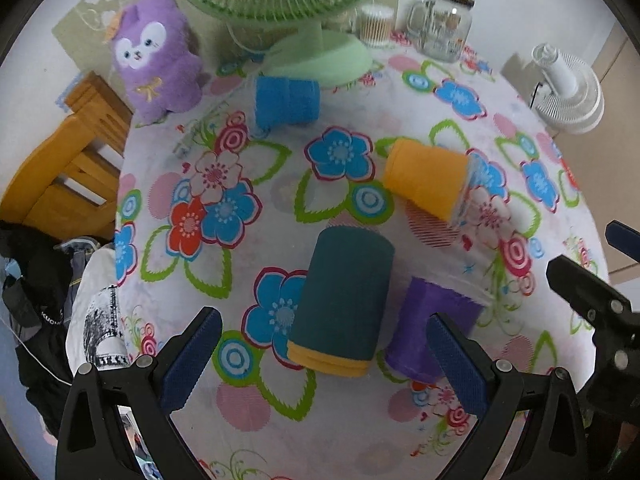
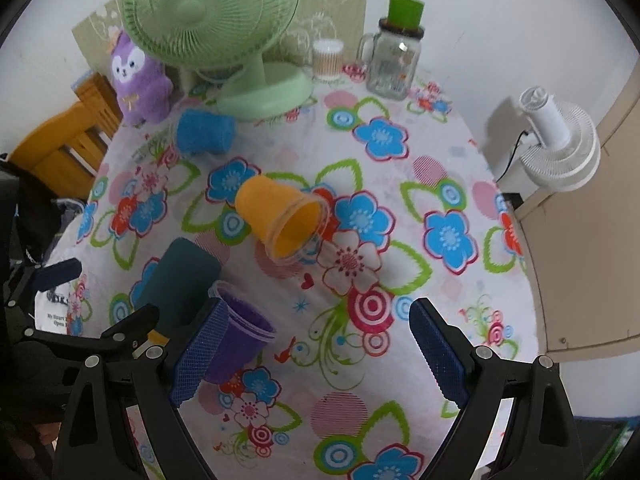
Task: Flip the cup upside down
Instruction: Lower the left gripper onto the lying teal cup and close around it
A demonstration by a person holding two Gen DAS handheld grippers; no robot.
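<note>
Four cups are down on their sides on the flowered tablecloth (image 1: 352,432) and we've got both grippers hovering over the near end with nothing in them. Our left gripper (image 1: 324,364) has its jaws spread wide, and the dark teal cup (image 1: 344,296) lies right between them, its yellow-edged end pointing at us. Just to its right is the purple cup (image 1: 436,320), partly hidden behind the right-hand blue pad. Our right gripper (image 2: 316,354) is spread open too, over bare cloth; its left pad sits in front of the purple cup, whose rim faces up and to the right in that view. Can't really tell if the pad is touching it or just overlapping it on camera.

Further out, the orange cup (image 2: 280,216) lies mid-table with its open mouth toward the right wrist camera, well apart from either gripper. The blue cup (image 1: 286,100) is on its side near the base of the green desk fan (image 2: 212,20), next to the purple plush toy (image 1: 154,52). At the far edge we see a glass mason-jar mug (image 2: 394,62) with a green cup on top. A white fan (image 2: 560,148) sits off the table's right side.
</note>
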